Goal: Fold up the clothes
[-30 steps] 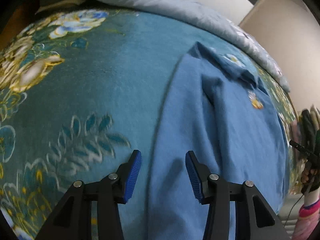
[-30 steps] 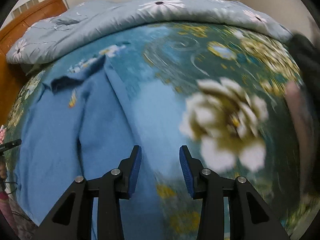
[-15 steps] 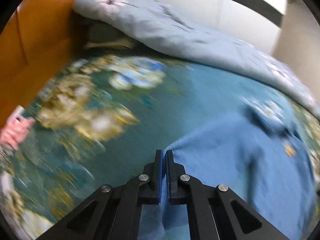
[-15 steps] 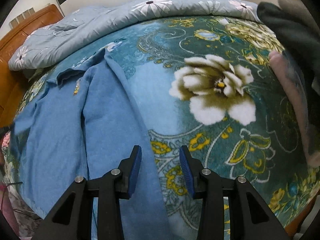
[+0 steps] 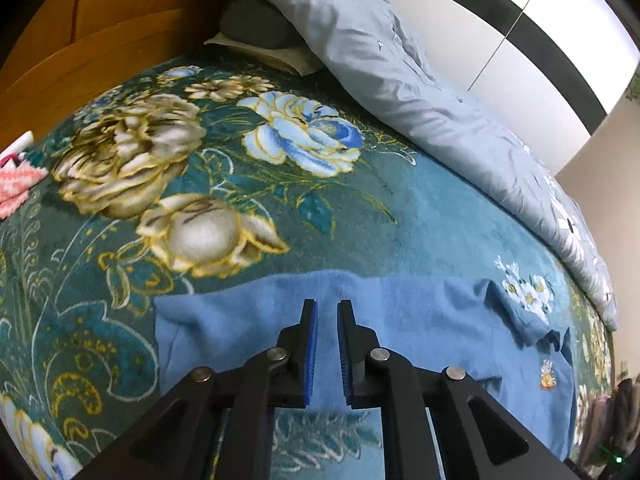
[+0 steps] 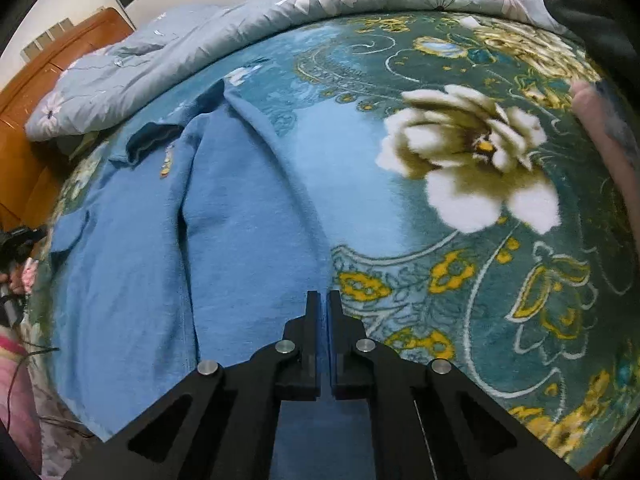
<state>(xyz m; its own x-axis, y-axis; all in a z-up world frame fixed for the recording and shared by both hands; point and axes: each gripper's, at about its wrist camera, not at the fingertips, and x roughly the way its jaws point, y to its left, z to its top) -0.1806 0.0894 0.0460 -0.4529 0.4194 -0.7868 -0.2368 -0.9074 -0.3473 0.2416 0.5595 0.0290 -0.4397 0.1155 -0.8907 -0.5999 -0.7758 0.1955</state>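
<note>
A blue shirt (image 6: 224, 220) lies spread on the bed, with its dark collar (image 6: 152, 136) towards the far duvet. In the left wrist view a folded-over part of the shirt (image 5: 440, 320) lies flat under my left gripper (image 5: 327, 308). Its jaws are opening, a narrow gap shows between the blue pads, and the cloth lies below them, not pinched. My right gripper (image 6: 324, 298) is shut on the shirt's right side edge, a thin line of blue cloth between its pads. A small yellow emblem (image 5: 547, 376) sits near the collar.
The shirt rests on a teal floral blanket (image 5: 200, 200). A grey-blue flowered duvet (image 5: 400, 72) is bunched along the far side, by a wooden headboard (image 5: 100, 40). A pink cloth (image 5: 16, 184) lies at the left edge. A dark garment (image 6: 592, 20) lies at the right.
My left gripper closed on the shirt's side edge, carried it over, and now stands slightly parted above the laid cloth. My right gripper went from open to shut on the shirt's edge.
</note>
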